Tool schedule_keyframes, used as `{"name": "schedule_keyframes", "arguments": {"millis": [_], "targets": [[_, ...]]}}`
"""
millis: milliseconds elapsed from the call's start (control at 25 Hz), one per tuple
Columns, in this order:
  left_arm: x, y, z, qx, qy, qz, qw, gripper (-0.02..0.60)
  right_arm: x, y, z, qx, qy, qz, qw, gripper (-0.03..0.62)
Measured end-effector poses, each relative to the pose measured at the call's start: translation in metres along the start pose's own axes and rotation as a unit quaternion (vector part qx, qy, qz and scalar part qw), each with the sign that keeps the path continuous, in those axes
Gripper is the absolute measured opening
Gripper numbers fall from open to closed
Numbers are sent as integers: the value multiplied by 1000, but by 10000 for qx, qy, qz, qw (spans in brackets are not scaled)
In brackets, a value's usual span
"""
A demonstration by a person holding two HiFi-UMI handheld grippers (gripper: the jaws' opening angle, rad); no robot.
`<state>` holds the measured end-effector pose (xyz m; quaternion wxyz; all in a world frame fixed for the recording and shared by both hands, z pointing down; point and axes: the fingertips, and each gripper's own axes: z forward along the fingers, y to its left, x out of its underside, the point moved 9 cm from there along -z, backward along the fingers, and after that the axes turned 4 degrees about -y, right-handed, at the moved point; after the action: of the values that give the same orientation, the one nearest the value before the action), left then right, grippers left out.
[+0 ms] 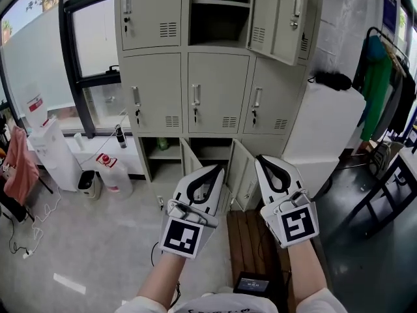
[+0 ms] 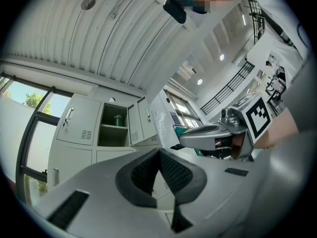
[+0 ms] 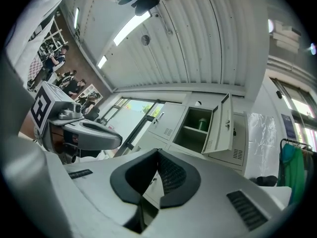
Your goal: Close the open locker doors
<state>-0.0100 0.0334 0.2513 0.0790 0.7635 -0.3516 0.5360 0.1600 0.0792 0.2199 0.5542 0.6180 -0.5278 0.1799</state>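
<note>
Pale beige lockers (image 1: pixel 215 90). The left hand-held gripper (image 1: pixel 218 170) and right hand-held gripper (image 1: pixel 260 159) are light grey with black pads (image 2: pixel 174 172) and black-and-white square markers (image 1: pixel 180 237). Green garment (image 1: pixel 376 83); pink cloth (image 1: pixel 19 168).

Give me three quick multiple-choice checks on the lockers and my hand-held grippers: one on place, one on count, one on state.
1. Which top-row compartment stands open? A left; B middle; C right.
2. How many middle-row doors are closed? A one; B two; C three.
3. How are the left hand-held gripper and the right hand-held gripper? A both shut and empty; B both wide open; C each clamped on a handle.

Answers:
1. B: the middle one shows its inside, and its door hangs swung out to the right.
2. C: all three sit flush with the front.
3. A: in each gripper view the jaws meet at the tips with nothing between them.
</note>
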Motion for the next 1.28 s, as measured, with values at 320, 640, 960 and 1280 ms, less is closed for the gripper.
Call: {"name": "schedule_keyframes", "arguments": {"millis": [320,640,960,1280], "targets": [[-15,32,60,-4,-264,175,9995,20,-2,-53,39,189,-478,-319,9982,23],[-25,53,134,-61,-526,336,9980,20,-1,-110,80,272,-838,-399,9953,24],[-43,65,210,-194,-780,618,9948,20,1,-168,123,286,-1101,-552,9920,23],[-53,73,260,-261,-1106,727,9909,20,-2,-215,145,344,-1267,-793,9882,24]]}}
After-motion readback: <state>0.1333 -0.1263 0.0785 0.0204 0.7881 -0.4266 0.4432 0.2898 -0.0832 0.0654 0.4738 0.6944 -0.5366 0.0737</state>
